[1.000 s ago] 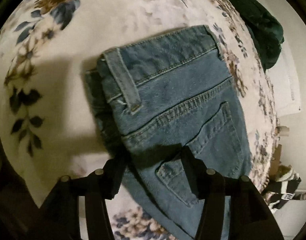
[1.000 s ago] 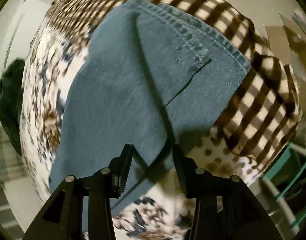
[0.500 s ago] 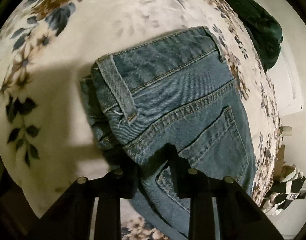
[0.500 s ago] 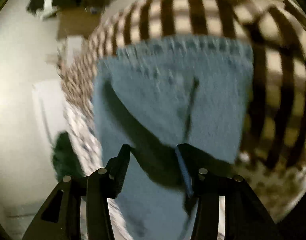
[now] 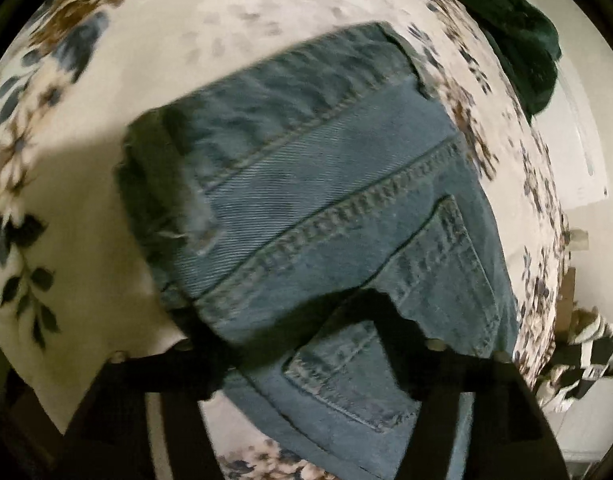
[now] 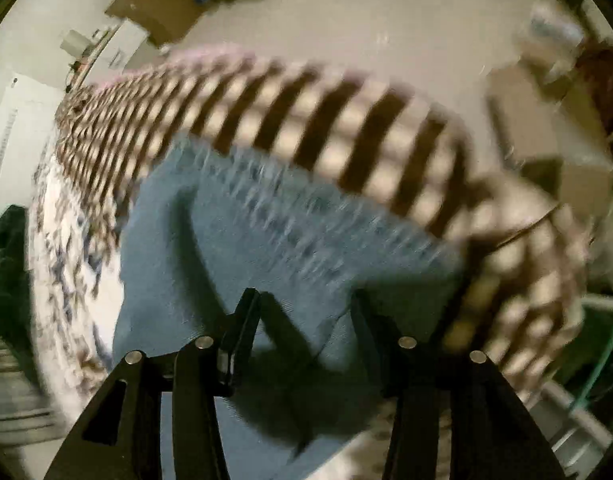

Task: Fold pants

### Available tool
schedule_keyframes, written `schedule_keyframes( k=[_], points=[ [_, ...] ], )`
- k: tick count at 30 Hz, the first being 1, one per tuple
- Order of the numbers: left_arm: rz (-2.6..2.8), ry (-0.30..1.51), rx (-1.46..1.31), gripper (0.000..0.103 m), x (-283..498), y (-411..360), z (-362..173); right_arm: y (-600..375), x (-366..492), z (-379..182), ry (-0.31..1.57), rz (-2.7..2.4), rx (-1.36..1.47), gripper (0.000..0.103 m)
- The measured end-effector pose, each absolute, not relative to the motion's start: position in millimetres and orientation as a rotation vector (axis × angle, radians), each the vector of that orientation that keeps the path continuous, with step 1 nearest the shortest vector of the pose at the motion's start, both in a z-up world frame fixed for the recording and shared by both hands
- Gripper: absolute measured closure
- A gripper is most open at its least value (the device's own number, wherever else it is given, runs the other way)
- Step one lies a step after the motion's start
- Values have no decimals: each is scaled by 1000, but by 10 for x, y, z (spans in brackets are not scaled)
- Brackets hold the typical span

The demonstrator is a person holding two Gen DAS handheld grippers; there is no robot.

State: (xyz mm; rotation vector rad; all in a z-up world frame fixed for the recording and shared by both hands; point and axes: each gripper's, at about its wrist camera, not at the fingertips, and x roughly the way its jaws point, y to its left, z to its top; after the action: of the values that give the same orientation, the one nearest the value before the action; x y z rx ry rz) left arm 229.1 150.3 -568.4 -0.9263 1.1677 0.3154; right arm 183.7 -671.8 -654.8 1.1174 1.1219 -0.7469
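Observation:
Blue denim pants (image 5: 330, 200) lie folded on a floral bedspread (image 5: 118, 80). The left wrist view shows the waistband end with a belt loop and a back pocket. My left gripper (image 5: 306, 328) is open, its fingers straddling the denim near the pocket. In the right wrist view the leg hem end of the pants (image 6: 274, 240) lies on the bed, blurred by motion. My right gripper (image 6: 306, 312) is open, fingers either side of a raised fold of denim.
A brown and cream checked blanket (image 6: 346, 120) lies past the hems. A dark green garment (image 5: 518, 40) sits at the bed's far edge, also in the right wrist view (image 6: 6, 264). Cardboard boxes (image 6: 162, 4) stand on the floor beyond.
My left gripper moved closer over the waistband, and its jaws narrowed then widened again. My right gripper swung along the hem end; its view shifted and is blurred.

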Motion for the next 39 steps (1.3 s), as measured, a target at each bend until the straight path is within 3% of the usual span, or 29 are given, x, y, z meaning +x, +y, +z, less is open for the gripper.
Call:
schedule_keyframes(
  k=[3,4,6,7,11,14,16,18,21,27,29,30,31,39],
  points=[
    [319,1195,-895,29,2354,1464,-5682,-6697,1821,-6714,1091,-765,1173,53],
    [320,1196,-896,29,2356,1465,-5682,-6663,1844,-6702,1058,-772,1188,77],
    [317,1191,-905,29,2333,1473,-5680,-6750,1712,-6594,1029,-782,1158,97],
    [313,1186,-910,29,2317,1478,-5676,-6774,1651,-6482,1007,-788,1109,99],
    [297,1179,-907,29,2293,1472,-5668,-6934,1502,-6167,998,-825,983,100],
    [293,1178,-894,30,2295,1462,-5667,-7014,1648,-6060,1126,-811,959,97],
    [300,1167,-886,31,2294,1444,-5652,-7005,1645,-6130,1231,-811,941,78],
    [320,1154,-861,48,2267,1431,-5628,-6919,1570,-6132,1199,-760,1010,77],
    [338,1133,-860,65,2182,1465,-5631,-6635,1617,-6250,1179,-641,1155,74],
    [321,1109,-873,86,2073,1554,-5619,-6235,1647,-6603,1166,-557,1304,74],
    [305,1104,-879,89,2050,1586,-5609,-6127,1633,-6608,1125,-580,1279,78],
    [294,1105,-871,90,2052,1585,-5598,-6089,1623,-6619,1124,-602,1256,94],
    [288,1106,-861,90,2054,1587,-5587,-6049,1594,-6597,1136,-621,1219,100],
    [277,1102,-881,93,2017,1660,-5493,-5921,1640,-6232,1213,-623,1053,101]
  ],
)
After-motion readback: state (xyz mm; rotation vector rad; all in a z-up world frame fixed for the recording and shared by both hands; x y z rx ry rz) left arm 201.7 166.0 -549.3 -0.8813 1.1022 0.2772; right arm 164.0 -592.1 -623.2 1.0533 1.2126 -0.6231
